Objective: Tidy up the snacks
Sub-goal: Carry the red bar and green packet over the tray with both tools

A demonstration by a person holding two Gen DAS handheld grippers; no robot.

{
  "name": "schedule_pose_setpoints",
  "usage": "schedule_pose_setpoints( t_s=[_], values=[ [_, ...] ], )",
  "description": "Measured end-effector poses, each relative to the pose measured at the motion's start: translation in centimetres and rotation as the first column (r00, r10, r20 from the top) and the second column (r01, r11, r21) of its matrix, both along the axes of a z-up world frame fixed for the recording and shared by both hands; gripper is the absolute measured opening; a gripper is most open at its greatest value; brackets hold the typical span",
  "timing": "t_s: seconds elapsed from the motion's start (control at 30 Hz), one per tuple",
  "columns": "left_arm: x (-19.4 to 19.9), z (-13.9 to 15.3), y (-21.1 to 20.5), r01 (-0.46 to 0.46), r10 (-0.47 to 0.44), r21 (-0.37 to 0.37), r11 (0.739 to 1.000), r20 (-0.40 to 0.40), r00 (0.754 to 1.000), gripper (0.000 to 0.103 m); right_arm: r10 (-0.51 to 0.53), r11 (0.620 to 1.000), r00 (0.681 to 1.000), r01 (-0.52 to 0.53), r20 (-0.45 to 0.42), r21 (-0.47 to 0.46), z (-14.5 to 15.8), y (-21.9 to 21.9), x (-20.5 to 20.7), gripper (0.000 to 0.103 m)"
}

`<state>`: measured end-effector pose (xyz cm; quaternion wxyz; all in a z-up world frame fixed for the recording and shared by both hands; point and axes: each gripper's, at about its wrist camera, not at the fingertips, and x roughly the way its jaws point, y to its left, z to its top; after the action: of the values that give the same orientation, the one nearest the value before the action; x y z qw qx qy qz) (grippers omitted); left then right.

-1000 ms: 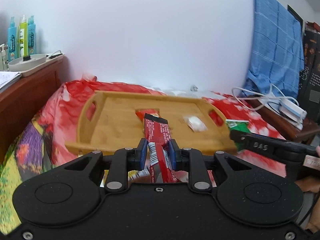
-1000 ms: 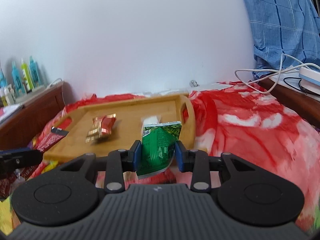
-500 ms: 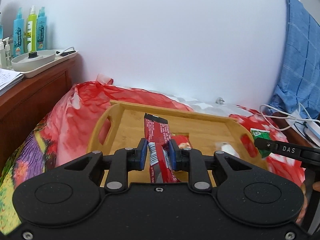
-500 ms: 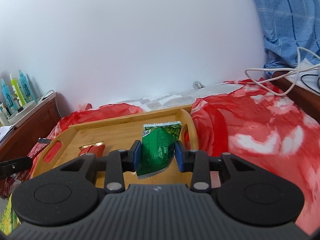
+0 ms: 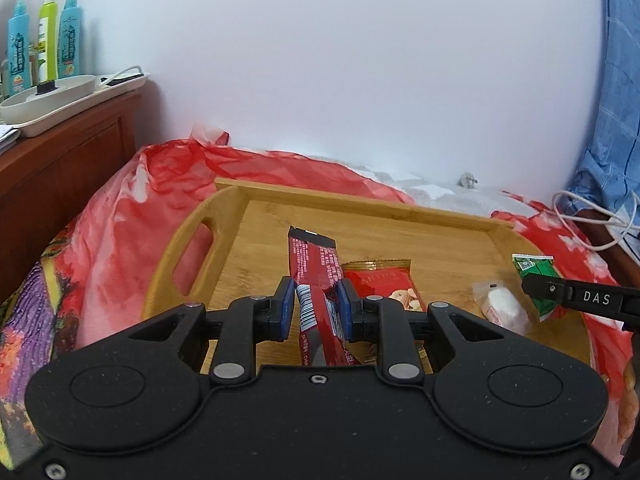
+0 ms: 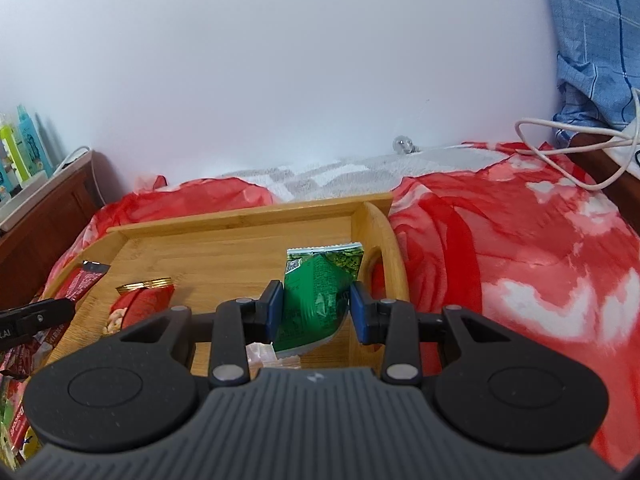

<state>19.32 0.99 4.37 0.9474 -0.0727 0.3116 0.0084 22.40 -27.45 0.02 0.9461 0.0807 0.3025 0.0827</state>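
Note:
A bamboo tray [image 5: 224, 216] [image 6: 224, 220] lies on a red floral bedspread. My left gripper [image 5: 314, 306] is shut on a long dark-red snack bar [image 5: 316, 264], held above the tray's left half. My right gripper [image 6: 316, 306] is shut on a green snack packet [image 6: 320, 284] over the tray's right end, near its handle. That green packet [image 5: 536, 268] and a right gripper finger [image 5: 580, 298] show at the right of the left wrist view. On the tray lie a red nut packet [image 5: 384, 284] [image 6: 140, 300] and a small white wrapped sweet [image 5: 502, 306].
A wooden cabinet [image 5: 60, 148] at the left carries a white dish [image 5: 48, 96] and spray bottles [image 5: 44, 36]. White cables [image 6: 576, 136] and blue checked cloth [image 6: 592, 40] lie at the right. More snack packets [image 6: 16, 360] lie on the bedspread left of the tray. A white wall stands behind.
Both grippers have moved forward and slightly down over the tray, each keeping its packet. The tray looks larger and closer; the red nut packet now lies just beyond the left fingers.

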Motion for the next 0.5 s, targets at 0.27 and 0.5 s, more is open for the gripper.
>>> schedule_pose_setpoints(
  t_s=[0.27, 0.5],
  values=[
    [0.4, -0.7, -0.8, 0.017, -0.017, 0.001, 1.0, -0.002, 1.0, 0.022, 0.017, 1.0, 1.0, -0.017, -0.026, -0.003, -0.6, 0.2, 0.3, 0.04],
    [0.7, -1.0, -1.2, 0.021, -0.021, -0.002, 1.0, -0.006, 1.0, 0.022, 0.014, 1.0, 0.999, -0.014, -0.029, 0.003, -0.7, 0.1, 0.3, 0.041]
  ],
)
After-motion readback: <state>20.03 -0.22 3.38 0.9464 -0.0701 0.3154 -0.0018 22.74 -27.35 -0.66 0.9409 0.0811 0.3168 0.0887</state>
